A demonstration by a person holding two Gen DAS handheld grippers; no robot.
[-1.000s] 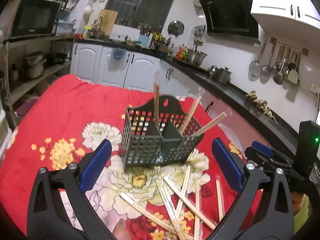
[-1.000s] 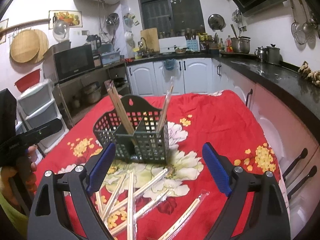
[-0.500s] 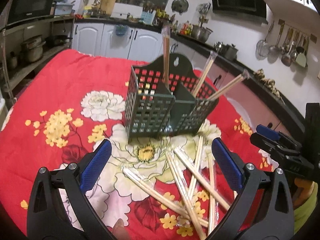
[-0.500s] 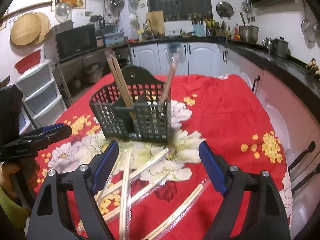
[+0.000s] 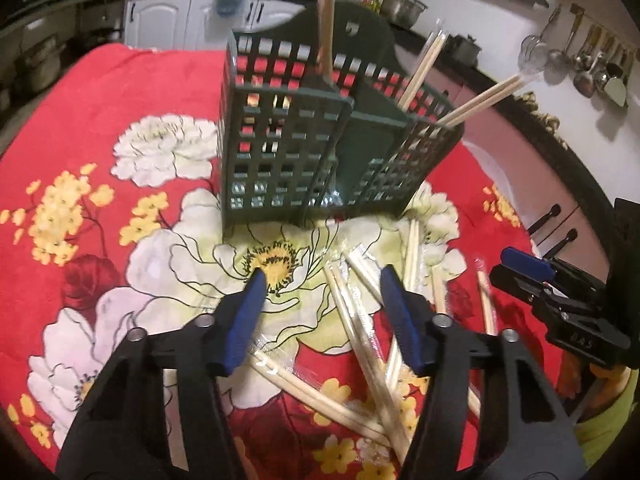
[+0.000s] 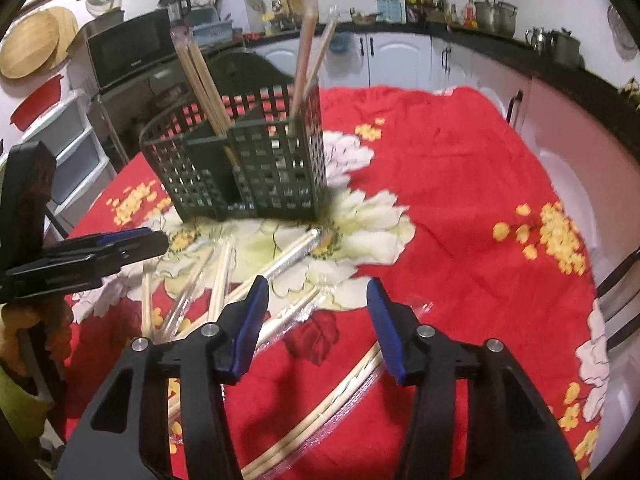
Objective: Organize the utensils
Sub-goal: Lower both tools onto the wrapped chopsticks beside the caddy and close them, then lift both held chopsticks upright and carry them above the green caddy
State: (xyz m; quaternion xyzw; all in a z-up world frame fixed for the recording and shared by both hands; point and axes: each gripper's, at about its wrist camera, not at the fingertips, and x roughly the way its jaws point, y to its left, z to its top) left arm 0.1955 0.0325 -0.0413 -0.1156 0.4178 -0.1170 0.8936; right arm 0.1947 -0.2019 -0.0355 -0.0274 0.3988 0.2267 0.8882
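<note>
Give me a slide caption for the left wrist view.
Left tongs closing above wrapped chopsticks scattered on a red floral tablecloth, before a green slotted caddy.

The tall stick (image 5: 327,12) standing in the basket (image 5: 288,152) runs off the top edge of the left wrist view, so its tip is unseen. The basket's grid walls hide the lower ends of the chopsticks (image 6: 202,84) inside it. The left gripper's (image 5: 322,280) black arms cover parts of the wrapped chopsticks (image 5: 360,344) on the tablecloth (image 5: 100,92). Utensils on the wall (image 5: 588,68) are too blurred to identify individually.
</note>
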